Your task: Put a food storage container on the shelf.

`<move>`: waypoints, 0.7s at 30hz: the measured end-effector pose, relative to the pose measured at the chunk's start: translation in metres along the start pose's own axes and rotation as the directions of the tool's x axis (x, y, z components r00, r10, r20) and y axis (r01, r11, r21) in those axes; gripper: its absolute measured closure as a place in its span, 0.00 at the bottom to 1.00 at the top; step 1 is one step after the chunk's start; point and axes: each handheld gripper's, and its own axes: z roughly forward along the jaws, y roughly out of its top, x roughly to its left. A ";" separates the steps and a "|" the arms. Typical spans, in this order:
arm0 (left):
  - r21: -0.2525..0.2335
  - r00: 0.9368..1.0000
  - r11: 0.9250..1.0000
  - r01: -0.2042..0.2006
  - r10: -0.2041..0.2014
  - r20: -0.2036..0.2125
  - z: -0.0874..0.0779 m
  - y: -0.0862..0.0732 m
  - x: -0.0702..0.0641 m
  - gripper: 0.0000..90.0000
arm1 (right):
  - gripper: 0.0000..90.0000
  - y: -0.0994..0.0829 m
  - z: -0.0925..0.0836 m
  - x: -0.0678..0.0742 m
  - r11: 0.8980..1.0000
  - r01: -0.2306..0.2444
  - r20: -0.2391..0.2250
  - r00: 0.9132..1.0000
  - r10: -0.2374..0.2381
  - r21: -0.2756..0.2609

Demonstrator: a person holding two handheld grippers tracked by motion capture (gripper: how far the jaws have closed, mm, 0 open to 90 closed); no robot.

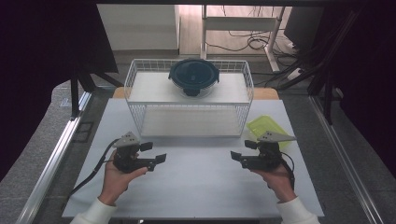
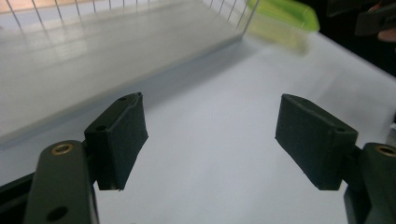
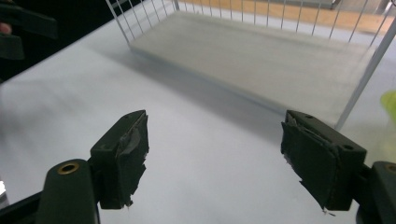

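A white two-tier wire rack [image 1: 189, 98] stands at the back of the white table [image 1: 196, 191]. On its top shelf sits a round dark container with a lid [image 1: 194, 75]. A yellow-green plastic tray [image 1: 267, 127] lies on the table by the rack's right end. My left gripper [image 1: 154, 152] is held low over the table at front left, pointing right, open and holding nothing [image 2: 210, 135]. My right gripper [image 1: 243, 150] faces it from front right, also open with nothing between its pads [image 3: 215, 154]. The rack's lower shelf [image 3: 261, 56] lies bare ahead of it.
The yellow-green tray [image 2: 285, 16] sits just behind the right hand. A bare stretch of table separates the two grippers. Metal rails run along the floor on both sides, and cables and a desk frame [image 1: 243, 23] lie beyond the rack.
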 end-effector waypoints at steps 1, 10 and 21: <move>0.010 1.000 1.000 0.008 -0.008 0.008 0.001 -0.004 -0.001 0.27 | 0.26 -0.005 0.002 0.000 1.000 0.001 0.001 1.000 -0.001 0.005; 0.082 0.999 0.996 0.035 -0.033 -0.019 0.017 -0.024 0.005 0.28 | 0.27 -0.029 0.014 0.000 0.997 0.012 0.000 1.000 -0.012 0.082; 0.098 0.999 0.995 0.030 -0.029 -0.014 0.025 -0.027 0.007 0.28 | 0.27 -0.029 0.012 -0.002 0.997 0.012 0.008 1.000 -0.013 0.077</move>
